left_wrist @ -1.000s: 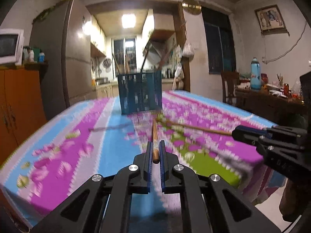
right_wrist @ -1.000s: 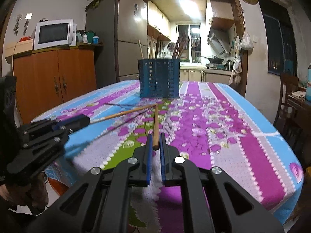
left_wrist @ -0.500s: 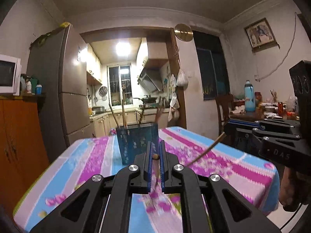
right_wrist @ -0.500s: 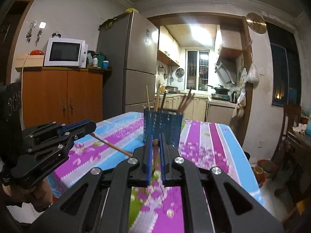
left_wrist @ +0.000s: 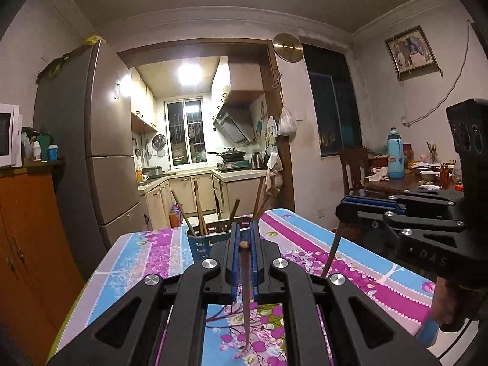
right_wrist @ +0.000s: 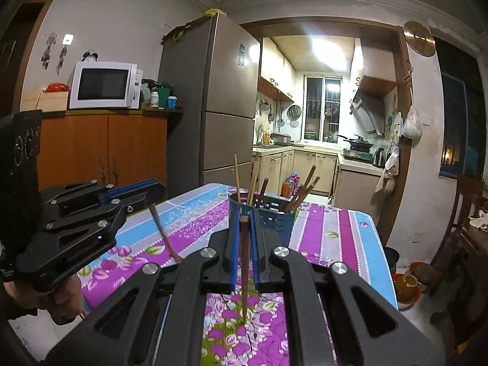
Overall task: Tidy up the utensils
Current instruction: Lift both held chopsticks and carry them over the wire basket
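Observation:
My left gripper (left_wrist: 244, 225) is shut on the top end of a brown chopstick (left_wrist: 245, 292) that hangs down over the floral tablecloth (left_wrist: 137, 259). Just beyond it stands the blue slotted utensil holder (left_wrist: 199, 245) with several chopsticks in it. In the right wrist view, my right gripper (right_wrist: 244, 215) is shut on a second chopstick (right_wrist: 244, 274), also hanging down, with the holder (right_wrist: 274, 218) close ahead. Each gripper shows in the other's view: the right gripper (left_wrist: 344, 210) with its chopstick (left_wrist: 332, 253), and the left gripper (right_wrist: 157, 189) with its chopstick (right_wrist: 164, 235).
A tall fridge (right_wrist: 219, 106) and an orange cabinet (right_wrist: 103, 149) with a microwave (right_wrist: 103, 85) stand left of the table. On the right are a wooden chair (left_wrist: 353, 167) and a cluttered side table (left_wrist: 405, 183). Bowls (right_wrist: 408, 283) sit on the floor by the table's right edge.
Both grippers have risen well above the table. The chopsticks, which first lay along the cloth, are lifted off it and hang down from the shut jaws. The holder sits lower in both views.

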Demonstrator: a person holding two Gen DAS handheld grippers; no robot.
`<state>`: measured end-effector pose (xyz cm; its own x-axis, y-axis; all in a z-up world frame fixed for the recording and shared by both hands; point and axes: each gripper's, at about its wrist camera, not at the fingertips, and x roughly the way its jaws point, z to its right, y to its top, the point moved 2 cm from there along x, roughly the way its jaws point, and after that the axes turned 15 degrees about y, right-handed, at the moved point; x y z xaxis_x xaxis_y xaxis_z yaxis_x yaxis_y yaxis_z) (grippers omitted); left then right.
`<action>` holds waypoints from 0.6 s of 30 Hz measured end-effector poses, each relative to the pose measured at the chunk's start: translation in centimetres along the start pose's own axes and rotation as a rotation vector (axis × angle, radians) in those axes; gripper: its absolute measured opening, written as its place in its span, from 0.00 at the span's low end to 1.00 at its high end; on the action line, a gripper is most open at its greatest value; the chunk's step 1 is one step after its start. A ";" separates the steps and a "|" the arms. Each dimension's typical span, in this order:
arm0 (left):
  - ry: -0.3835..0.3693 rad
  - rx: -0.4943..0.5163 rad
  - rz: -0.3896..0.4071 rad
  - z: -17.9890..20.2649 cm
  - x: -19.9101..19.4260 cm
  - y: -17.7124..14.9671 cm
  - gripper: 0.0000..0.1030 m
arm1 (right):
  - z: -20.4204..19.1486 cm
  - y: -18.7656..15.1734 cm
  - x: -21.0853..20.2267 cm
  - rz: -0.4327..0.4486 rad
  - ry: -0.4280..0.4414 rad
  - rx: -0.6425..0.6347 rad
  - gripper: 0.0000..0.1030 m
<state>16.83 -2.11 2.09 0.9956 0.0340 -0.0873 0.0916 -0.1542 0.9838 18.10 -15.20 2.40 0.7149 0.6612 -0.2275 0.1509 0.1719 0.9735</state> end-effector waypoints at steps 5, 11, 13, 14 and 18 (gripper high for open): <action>-0.001 -0.010 -0.022 -0.7 0.3 0.8 0.08 | 1.1 0.7 0.5 0.008 0.009 0.048 0.05; -0.021 -0.030 -0.064 -1.4 1.2 1.0 0.08 | 1.3 1.0 1.1 -0.016 0.012 0.066 0.05; -0.033 -0.045 -0.067 -2.0 1.7 1.2 0.08 | 1.3 1.3 1.1 -0.023 0.015 0.068 0.05; -0.046 -0.056 -0.070 -2.2 1.8 1.3 0.08 | 1.3 1.6 1.2 -0.027 0.020 0.071 0.05; -0.060 -0.077 -0.066 -2.6 2.3 1.7 0.08 | 1.4 2.7 1.3 -0.038 0.029 0.078 0.05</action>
<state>19.19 0.31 3.93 0.9872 -0.0176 -0.1588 0.1570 -0.0771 0.9846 20.41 -14.94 4.74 0.6875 0.6766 -0.2637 0.2310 0.1406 0.9627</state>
